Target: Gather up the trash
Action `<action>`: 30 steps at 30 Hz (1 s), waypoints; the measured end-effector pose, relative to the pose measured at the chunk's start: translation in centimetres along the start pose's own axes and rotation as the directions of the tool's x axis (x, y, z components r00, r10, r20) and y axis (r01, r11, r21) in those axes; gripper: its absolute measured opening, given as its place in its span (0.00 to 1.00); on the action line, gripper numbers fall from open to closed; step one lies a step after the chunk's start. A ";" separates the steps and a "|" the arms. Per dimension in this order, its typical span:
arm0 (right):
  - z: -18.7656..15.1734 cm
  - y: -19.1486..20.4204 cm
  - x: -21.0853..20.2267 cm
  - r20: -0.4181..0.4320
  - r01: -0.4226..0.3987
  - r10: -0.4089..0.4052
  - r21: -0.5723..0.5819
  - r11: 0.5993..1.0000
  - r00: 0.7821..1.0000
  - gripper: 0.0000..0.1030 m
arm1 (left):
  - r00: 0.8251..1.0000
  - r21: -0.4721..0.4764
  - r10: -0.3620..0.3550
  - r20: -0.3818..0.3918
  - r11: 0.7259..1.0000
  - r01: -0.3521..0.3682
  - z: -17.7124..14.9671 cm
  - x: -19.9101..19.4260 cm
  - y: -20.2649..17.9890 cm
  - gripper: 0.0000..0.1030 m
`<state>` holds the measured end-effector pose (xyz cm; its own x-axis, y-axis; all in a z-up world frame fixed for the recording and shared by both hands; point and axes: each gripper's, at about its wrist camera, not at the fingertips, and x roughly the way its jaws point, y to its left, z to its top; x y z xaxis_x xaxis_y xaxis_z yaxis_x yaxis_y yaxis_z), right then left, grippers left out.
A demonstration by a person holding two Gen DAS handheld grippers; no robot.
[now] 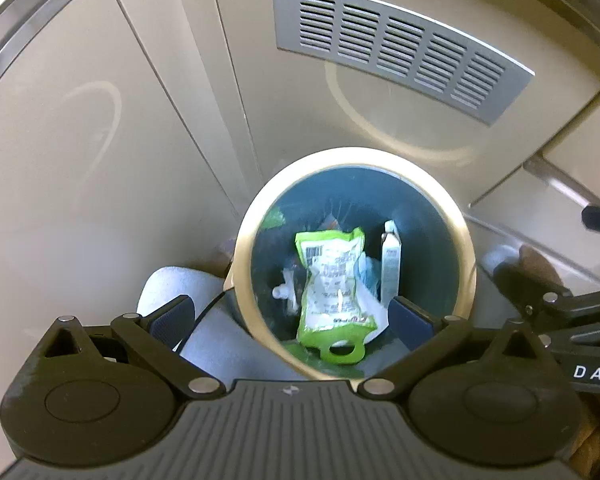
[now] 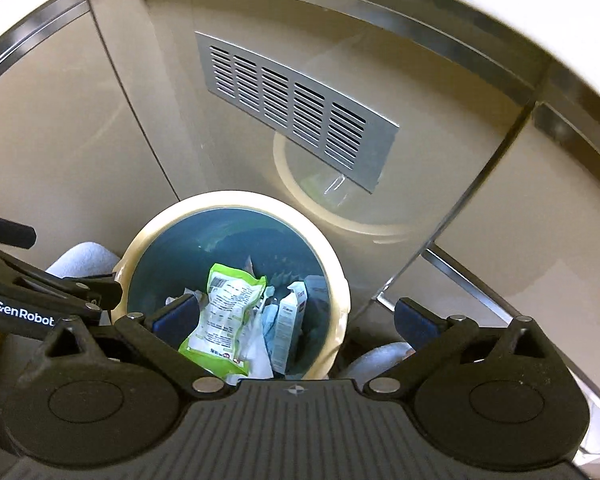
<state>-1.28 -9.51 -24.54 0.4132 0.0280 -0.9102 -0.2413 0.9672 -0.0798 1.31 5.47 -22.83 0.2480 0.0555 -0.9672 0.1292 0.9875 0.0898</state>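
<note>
We look down into a round bin (image 1: 470,268) with a cream rim and a dark teal inside, standing on the floor against a beige cabinet (image 1: 80,160) that carries a grey louvred vent grille (image 1: 400,46). The trash lies inside the bin: a green-edged pouch (image 1: 332,288) with printed text and a barcode rests on top near the middle, a narrow white carton (image 1: 390,268) leans upright against the wall beside it, and crumpled white and pale blue scraps lie between and under them. Our left tool (image 1: 292,318) hangs over the bin with its jaws spread wide and nothing between them. Our right tool (image 2: 296,318) is likewise spread and holds nothing, one finger over the bin's mouth, the other outside its rim. The cabinet's glossy front mirrors the bin's rim.
</note>
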 end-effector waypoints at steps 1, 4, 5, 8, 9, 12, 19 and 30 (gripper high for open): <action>0.0 0.2 -0.1 0.003 0.004 -0.004 -0.010 1.000 1.000 1.00 | 1.000 0.004 -0.001 -0.003 1.000 0.001 -0.1 0.0 -0.1 1.00; -0.1 0.2 -0.7 0.007 0.017 -0.017 -0.025 1.000 1.000 1.00 | 1.000 0.003 -0.008 0.000 1.000 0.008 -0.3 -0.1 0.0 1.00; -0.2 0.1 -0.7 0.008 0.017 -0.017 -0.022 1.000 1.000 1.00 | 1.000 0.003 -0.009 0.005 1.000 0.009 -0.4 -0.2 0.1 1.00; -0.3 -0.1 -0.8 0.012 0.028 -0.028 -0.012 1.000 1.000 1.00 | 1.000 0.003 0.002 0.003 1.000 -0.002 -0.6 -0.3 0.1 1.00; -0.3 -0.2 -0.8 0.013 0.030 -0.030 -0.010 0.999 0.999 1.00 | 1.000 0.004 0.013 -0.003 1.000 -0.013 -0.6 -0.2 0.1 1.00; -0.4 -0.1 -1.2 0.020 0.037 -0.037 -0.008 0.999 0.999 1.00 | 0.999 -0.005 0.013 -0.043 1.000 -0.013 -0.6 0.2 0.2 1.00; -0.5 -0.2 -1.1 0.013 0.042 -0.042 0.001 0.999 0.999 1.00 | 0.999 0.006 -0.017 -0.036 1.000 0.017 -0.6 0.2 0.2 1.00; -0.5 -0.3 -0.8 0.005 0.042 -0.042 0.005 0.999 0.999 1.00 | 1.000 0.059 -0.003 -0.027 0.998 0.004 -0.6 -0.1 -0.7 1.00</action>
<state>-1.95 -9.97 -24.00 0.4272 -0.0112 -0.9041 -0.2198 0.9687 -0.1158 0.57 4.82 -22.91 0.2212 0.0568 -0.9736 0.1868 0.9773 0.0994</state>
